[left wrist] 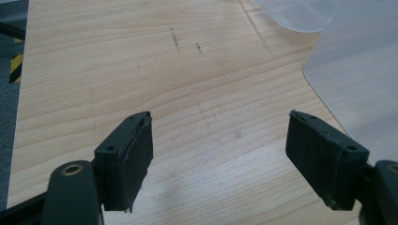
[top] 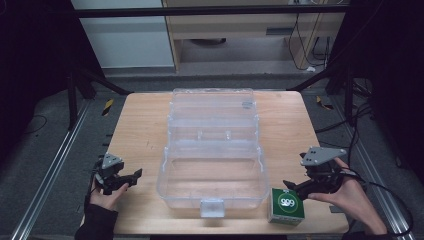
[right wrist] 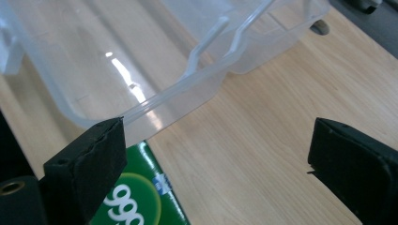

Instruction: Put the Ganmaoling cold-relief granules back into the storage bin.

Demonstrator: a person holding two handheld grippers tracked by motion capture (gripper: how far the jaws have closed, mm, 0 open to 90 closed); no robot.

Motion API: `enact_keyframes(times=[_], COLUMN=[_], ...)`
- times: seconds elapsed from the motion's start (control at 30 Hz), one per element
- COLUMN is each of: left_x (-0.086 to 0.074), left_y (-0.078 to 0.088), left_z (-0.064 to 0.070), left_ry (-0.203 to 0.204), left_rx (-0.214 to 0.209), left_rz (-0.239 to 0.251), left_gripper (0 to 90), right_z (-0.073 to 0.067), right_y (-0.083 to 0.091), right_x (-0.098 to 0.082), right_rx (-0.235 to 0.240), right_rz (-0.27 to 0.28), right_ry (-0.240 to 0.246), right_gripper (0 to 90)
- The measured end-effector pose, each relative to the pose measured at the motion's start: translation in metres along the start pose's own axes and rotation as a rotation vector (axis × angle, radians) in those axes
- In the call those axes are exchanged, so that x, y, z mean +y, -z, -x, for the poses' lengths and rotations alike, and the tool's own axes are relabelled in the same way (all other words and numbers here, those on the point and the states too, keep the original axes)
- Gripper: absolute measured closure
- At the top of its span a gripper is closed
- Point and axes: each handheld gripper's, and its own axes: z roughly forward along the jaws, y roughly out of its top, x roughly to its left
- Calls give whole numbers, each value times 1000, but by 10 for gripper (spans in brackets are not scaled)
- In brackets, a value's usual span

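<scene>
Green box [top: 286,205] sits at the table's [top: 145,125] near edge, just right of the clear case [top: 212,167]. Both my grippers, left [top: 131,178] and right [top: 291,187], stand released, grasping nothing.

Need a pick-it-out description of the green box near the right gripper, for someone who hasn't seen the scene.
Start at the wooden table with the open clear plastic case in its middle. Go to the case's near right corner: the small green box stands just beside it. It is the one coloured thing there, with a white ring and "999" on top.
</scene>
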Motion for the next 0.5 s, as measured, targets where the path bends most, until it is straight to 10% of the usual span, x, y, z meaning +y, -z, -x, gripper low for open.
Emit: enact_keyframes(times=[0.5], left_x=[0], left_y=[-1], left_z=[1], left_ry=[-13], left_rx=[3], left_rz=[-9], left_gripper=[207], right_z=[-24], right_y=[-14], right_x=[-6], right_rx=[84], right_rz=[-171], right_ry=[121], right_gripper=[18])
